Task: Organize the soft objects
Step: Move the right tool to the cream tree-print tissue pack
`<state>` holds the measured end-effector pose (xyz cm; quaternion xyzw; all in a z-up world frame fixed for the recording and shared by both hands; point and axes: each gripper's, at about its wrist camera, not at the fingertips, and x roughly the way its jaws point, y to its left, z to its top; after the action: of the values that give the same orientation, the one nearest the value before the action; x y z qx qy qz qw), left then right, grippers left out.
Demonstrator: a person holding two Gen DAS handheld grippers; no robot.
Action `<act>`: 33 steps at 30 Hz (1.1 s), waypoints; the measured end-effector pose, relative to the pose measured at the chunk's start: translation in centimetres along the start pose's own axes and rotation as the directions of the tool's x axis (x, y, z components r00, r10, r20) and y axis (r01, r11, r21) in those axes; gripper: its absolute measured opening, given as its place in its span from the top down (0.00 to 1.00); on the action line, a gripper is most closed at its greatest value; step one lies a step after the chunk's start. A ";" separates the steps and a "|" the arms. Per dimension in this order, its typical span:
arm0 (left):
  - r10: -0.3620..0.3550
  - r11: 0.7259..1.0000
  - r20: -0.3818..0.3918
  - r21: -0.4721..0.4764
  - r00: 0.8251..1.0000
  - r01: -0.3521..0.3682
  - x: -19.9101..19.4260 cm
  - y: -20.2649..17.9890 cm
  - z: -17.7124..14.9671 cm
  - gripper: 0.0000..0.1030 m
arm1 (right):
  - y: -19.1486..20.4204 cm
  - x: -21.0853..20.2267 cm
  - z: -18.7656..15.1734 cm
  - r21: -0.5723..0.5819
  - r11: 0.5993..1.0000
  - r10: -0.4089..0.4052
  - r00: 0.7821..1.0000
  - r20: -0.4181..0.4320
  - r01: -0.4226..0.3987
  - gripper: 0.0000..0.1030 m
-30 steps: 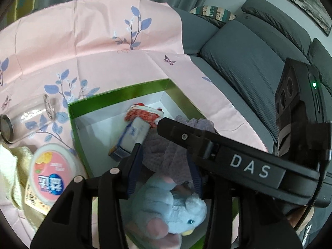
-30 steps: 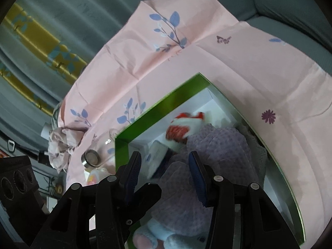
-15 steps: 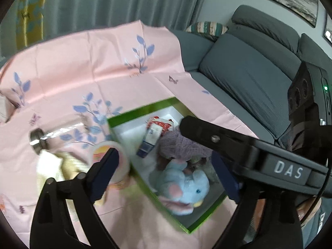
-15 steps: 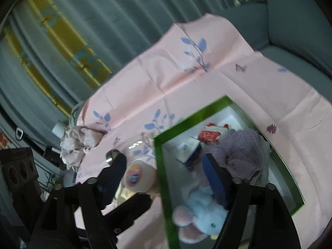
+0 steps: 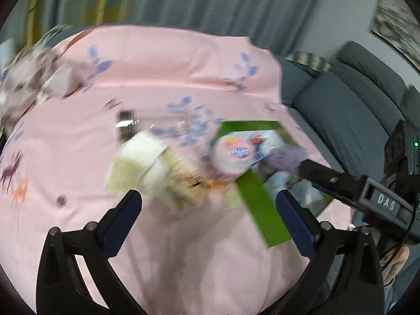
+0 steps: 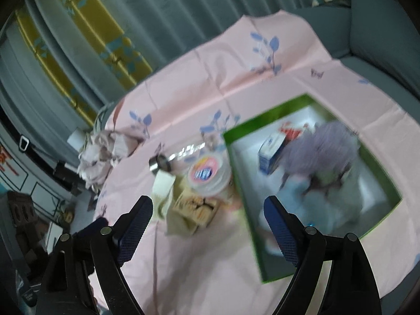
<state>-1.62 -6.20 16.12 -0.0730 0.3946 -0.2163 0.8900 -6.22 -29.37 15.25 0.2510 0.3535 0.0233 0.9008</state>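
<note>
Both the left gripper (image 5: 207,204) and right gripper (image 6: 207,218) are opening, with nothing between the jaws. The lilac cloth (image 6: 323,152) and blue plush (image 6: 309,204) lie in the green box (image 6: 244,191), beside a tub (image 6: 206,176) on the pink sheet (image 6: 210,262).

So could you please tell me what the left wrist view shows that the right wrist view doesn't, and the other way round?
Only the left wrist view shows the right gripper from the side, reaching over the green box, and a framed picture on the wall. Only the right wrist view shows the box's inside clearly: a small carton and purple cloth. Both show the pink cloth, round tub, crumpled fabric and grey sofa.
</note>
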 end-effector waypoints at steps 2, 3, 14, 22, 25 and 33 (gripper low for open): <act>0.029 0.999 -0.012 -0.037 1.000 -0.030 -0.4 1.9 -1.2 0.01 | 0.6 1.1 -0.6 0.006 1.000 -0.004 1.000 -0.021 0.004 0.15; 0.044 0.997 -0.019 -0.057 0.999 -0.045 -0.5 2.7 -1.7 0.01 | 1.0 1.8 -0.8 0.011 1.000 -0.005 0.999 -0.038 0.005 0.15; 0.117 0.969 -0.105 -0.206 0.987 -0.137 -1.6 9.7 -7.2 0.01 | 2.1 11.2 -2.8 0.259 0.953 -0.112 0.977 -0.183 0.158 0.15; 0.126 0.961 -0.113 -0.231 0.986 -0.149 -2.4 12.0 -8.2 0.01 | 3.7 16.2 -2.6 0.207 0.940 -0.227 0.950 -0.214 0.271 0.15; 0.118 0.960 -0.119 -0.240 0.986 -0.144 -2.5 12.6 -8.6 0.01 | 3.8 17.1 -2.5 0.220 0.940 -0.211 0.952 -0.220 0.260 0.15; 0.111 0.960 -0.123 -0.245 0.986 -0.138 -2.6 13.0 -8.9 0.01 | 3.6 18.2 -2.9 0.179 0.941 -0.246 0.943 -0.224 0.288 0.22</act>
<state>-5.40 6.94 7.90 -0.1490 0.4703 -0.1115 0.8627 6.05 -20.94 3.74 0.2902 0.4728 -0.1118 0.8244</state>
